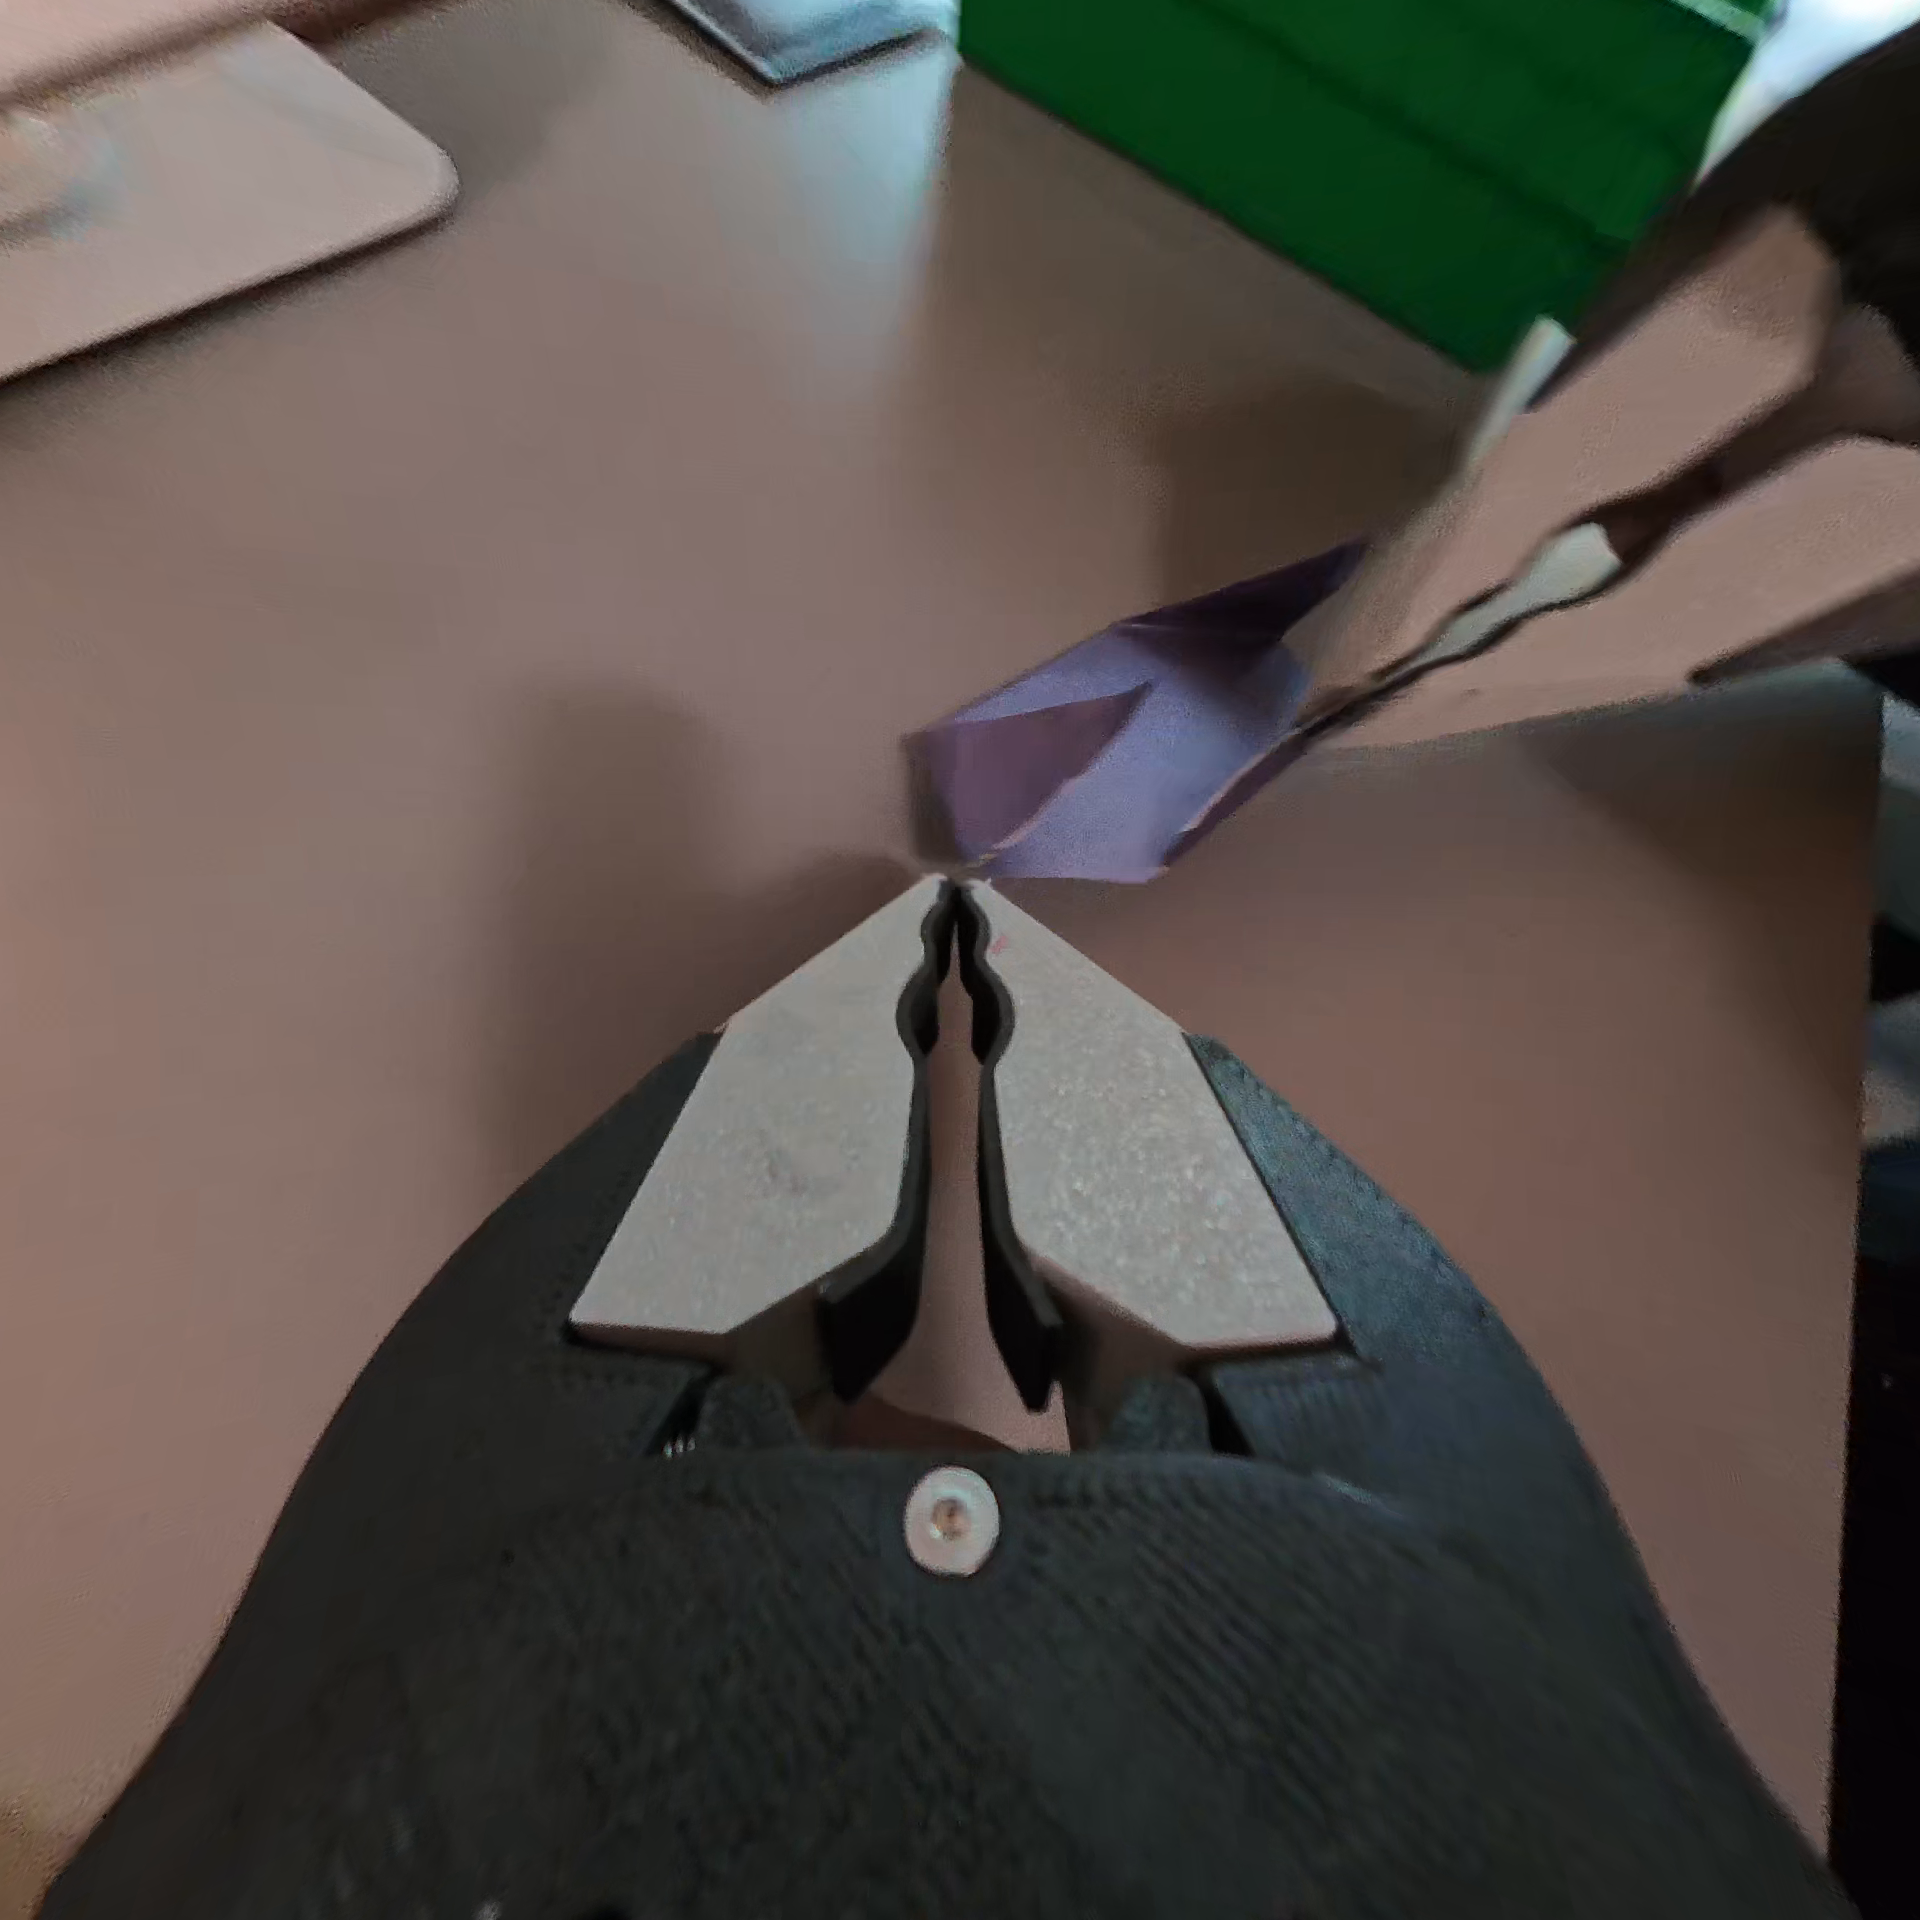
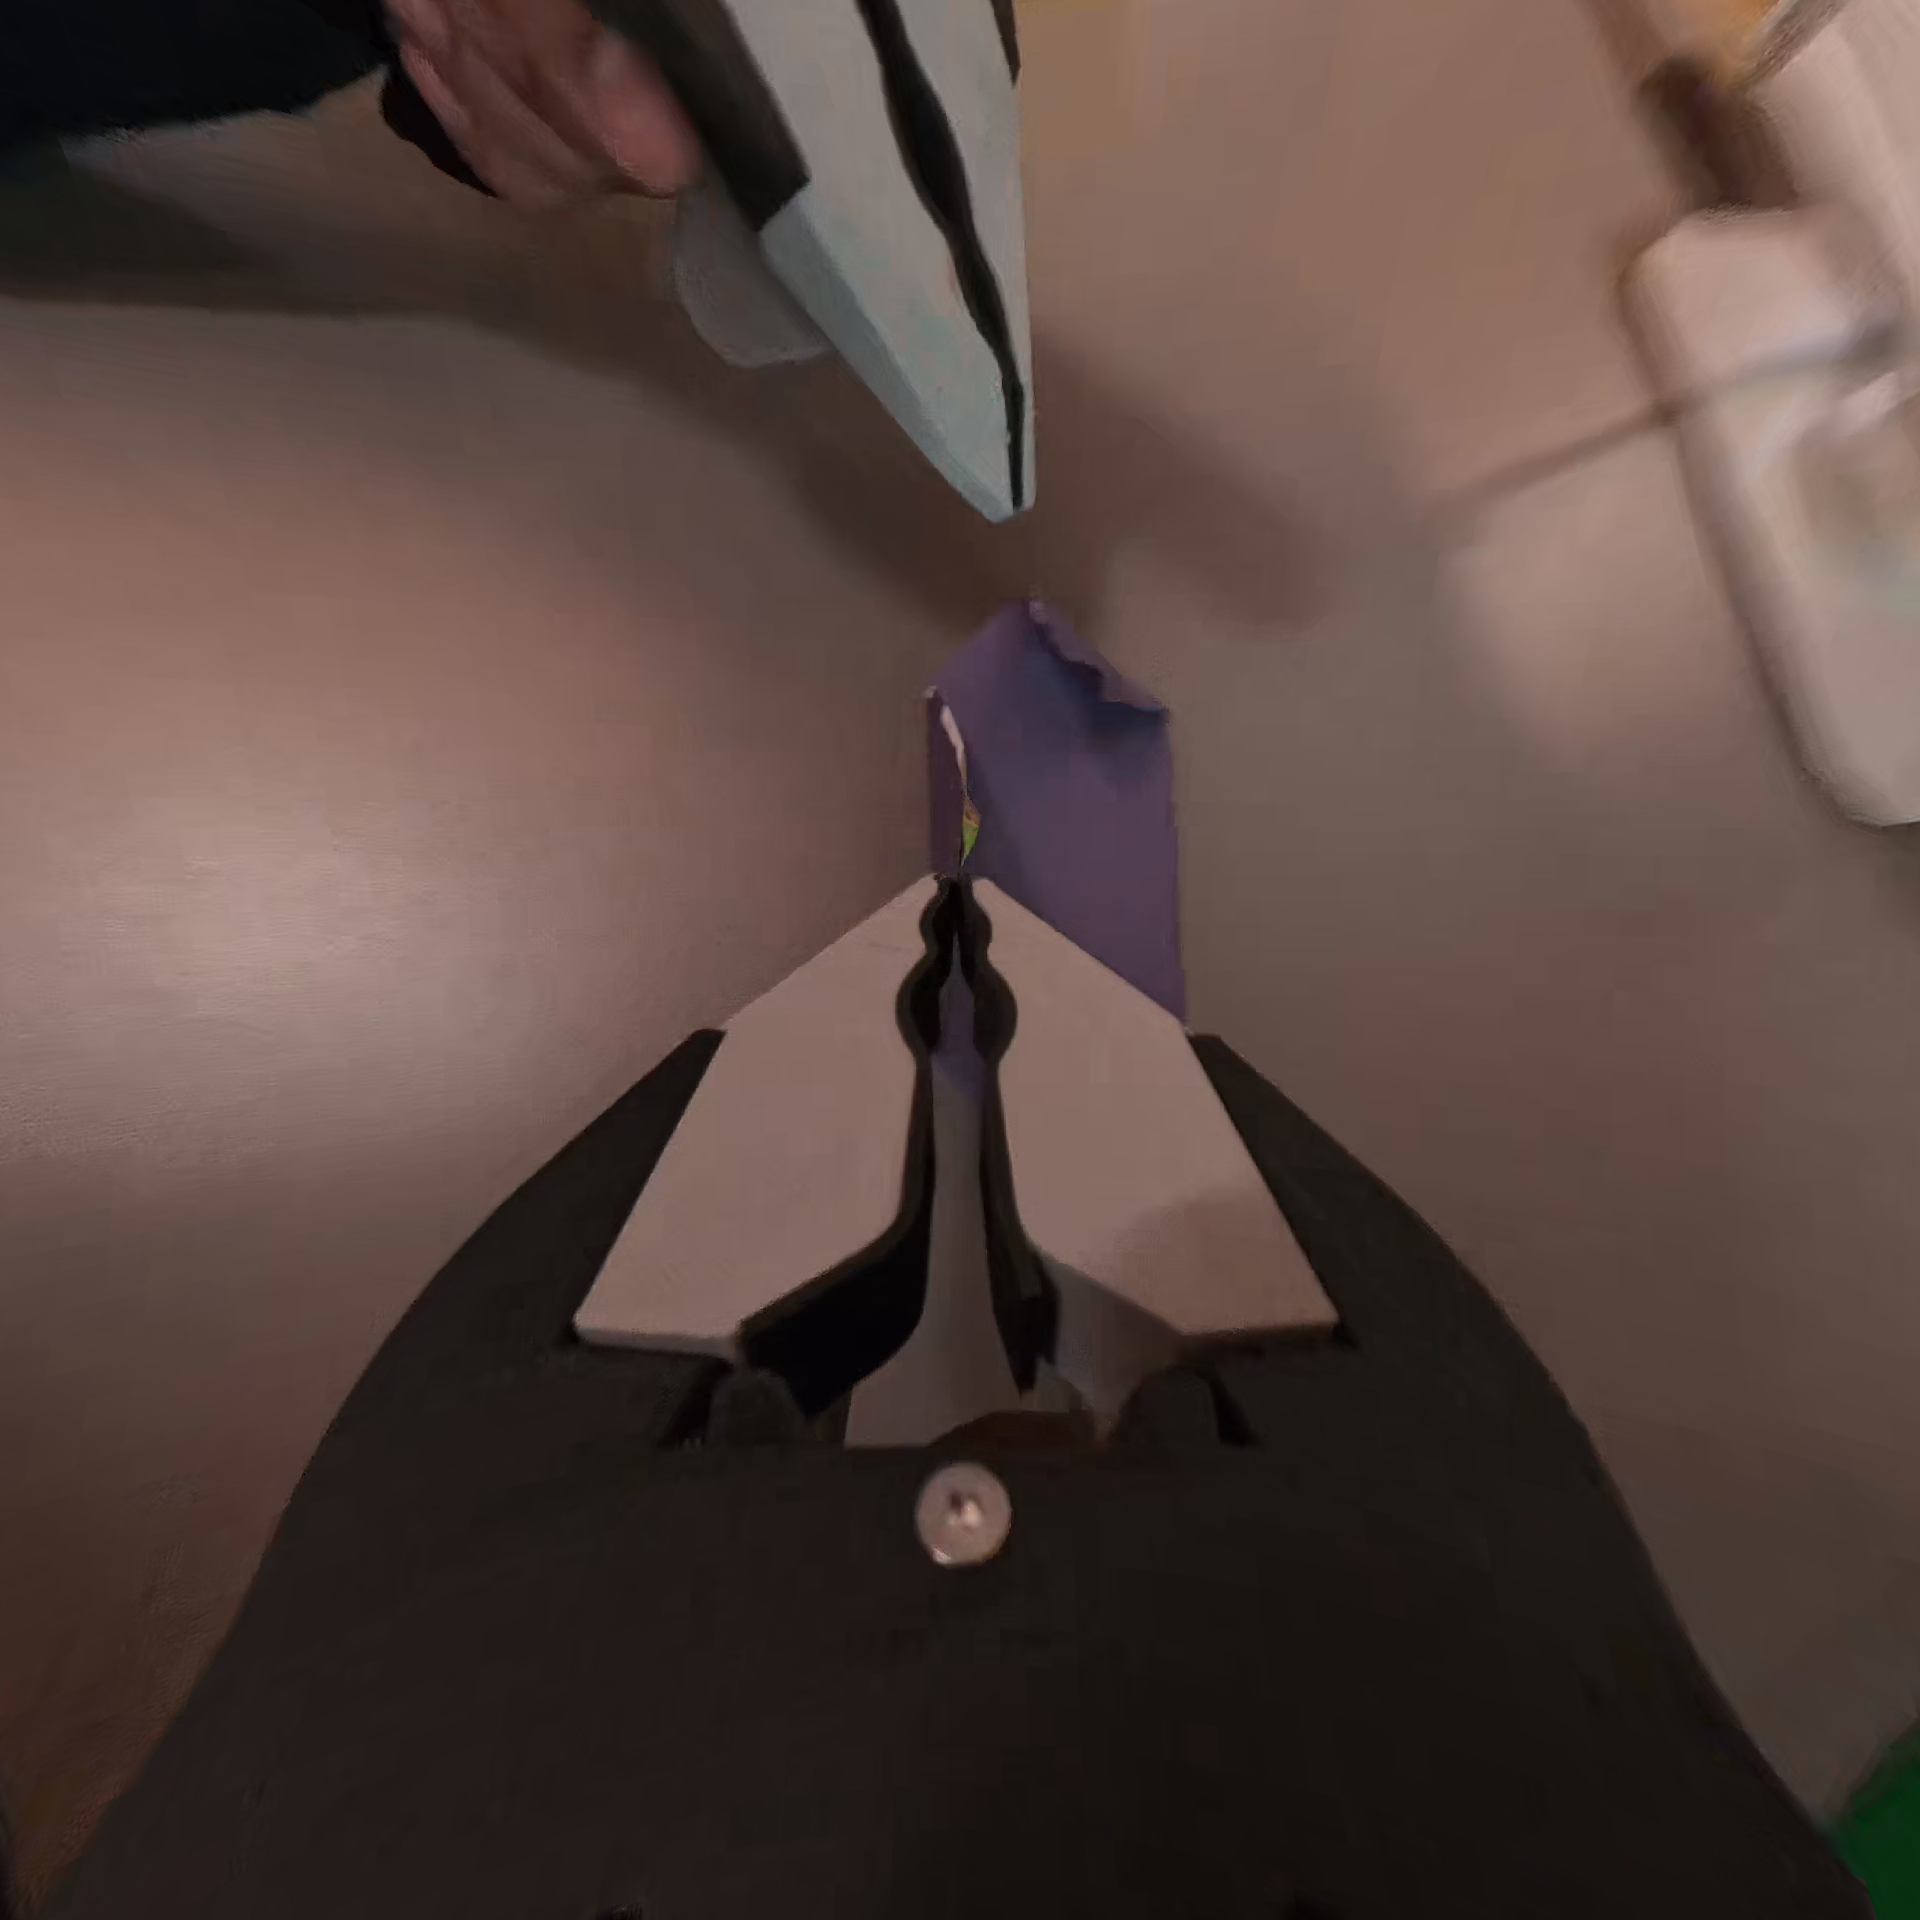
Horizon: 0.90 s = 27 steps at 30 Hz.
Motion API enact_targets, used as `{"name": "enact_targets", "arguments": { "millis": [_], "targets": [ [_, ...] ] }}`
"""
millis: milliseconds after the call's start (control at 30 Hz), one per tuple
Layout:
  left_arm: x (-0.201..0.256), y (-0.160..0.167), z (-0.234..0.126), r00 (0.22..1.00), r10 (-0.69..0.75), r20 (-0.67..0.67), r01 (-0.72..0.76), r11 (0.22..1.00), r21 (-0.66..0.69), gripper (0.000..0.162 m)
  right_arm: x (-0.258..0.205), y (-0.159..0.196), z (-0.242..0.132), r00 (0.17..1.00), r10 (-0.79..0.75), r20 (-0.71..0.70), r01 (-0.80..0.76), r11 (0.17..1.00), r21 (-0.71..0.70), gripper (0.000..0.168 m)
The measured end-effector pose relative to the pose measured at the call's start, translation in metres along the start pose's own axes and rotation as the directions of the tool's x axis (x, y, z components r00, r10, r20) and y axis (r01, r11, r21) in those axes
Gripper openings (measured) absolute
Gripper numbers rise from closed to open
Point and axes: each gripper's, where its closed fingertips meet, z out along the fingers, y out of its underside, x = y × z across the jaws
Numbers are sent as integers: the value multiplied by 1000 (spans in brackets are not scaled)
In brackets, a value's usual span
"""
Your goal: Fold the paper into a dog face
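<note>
The purple paper (image 1: pixel 1101 748), folded into a small creased shape, is held above the brown table (image 1: pixel 520 727). My right gripper (image 2: pixel 954 883) is shut on its edge, and a strip of paper (image 2: pixel 1081 810) shows between the fingers. In the left wrist view the right gripper (image 1: pixel 1314 707) comes in from the upper right. My left gripper (image 1: pixel 951 883) is shut and empty, its tips right by the paper's lower corner. In the right wrist view the left gripper (image 2: pixel 1013 499) points down, a small gap above the paper's torn-looking top edge.
A green box (image 1: pixel 1351 156) stands at the back right. A pink mat (image 1: pixel 208 208) lies at the back left. The table's edge (image 1: pixel 1881 935) runs along the right. A white object (image 2: pixel 1818 520) lies to the right, and a hand (image 2: pixel 540 104) holds the left gripper. The tips of one gripper are about 9 cm away from the tips of the other.
</note>
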Motion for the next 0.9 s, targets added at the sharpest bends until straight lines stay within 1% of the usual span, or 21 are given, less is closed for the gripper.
{"name": "enact_targets", "arguments": {
  "millis": [33, 100, 200, 267, 300, 333, 367, 533, 633, 733, 900],
  "targets": [
    [-9, -4, -4, 999, -21, 29, 20, 999, 29, 0, 6, -4, -8, 991, -83, -107, 85, 996, 15, 0],
    [-22, -8, -9, 996, -58, 68, 54, 996, 64, 0, 5, -7, -20, 933, -258, -250, 266, 964, -2, 0],
    [-29, -8, -9, 993, -71, 95, 64, 995, 74, 0, -3, -4, -29, 788, -470, -397, 470, 876, -105, 0],
    [-31, -6, -6, 992, -60, 110, 53, 996, 65, 0, -6, -5, -38, 665, -572, -480, 566, 806, -175, 0],
    [-31, -4, -5, 992, -58, 113, 52, 997, 60, 0, -6, -5, -42, 618, -602, -506, 591, 780, -206, 0],
    [-31, -3, -3, 992, -59, 111, 53, 997, 52, 0, -6, -4, -46, 595, -616, -516, 601, 767, -223, 0],
    [-31, -1, 0, 992, -58, 109, 54, 998, 45, 0, -5, -2, -49, 596, -614, -517, 596, 770, -228, 0],
    [-31, 8, 7, 993, -42, 115, 41, 999, 7, 0, 12, -1, -77, 660, -516, -547, 510, 842, -178, 0],
    [-32, 8, 7, 992, -42, 116, 42, 999, 9, 0, 25, -3, -94, 667, -472, -576, 472, 866, -163, 0],
    [-33, 6, 5, 992, -45, 118, 43, 999, 17, 0, 39, -4, -112, 658, -443, -609, 442, 882, -163, 0],
    [-34, 7, 5, 991, -39, 125, 38, 999, 12, 0, 64, -5, -150, 671, -330, -664, 361, 928, -95, 0]
  ]
}}
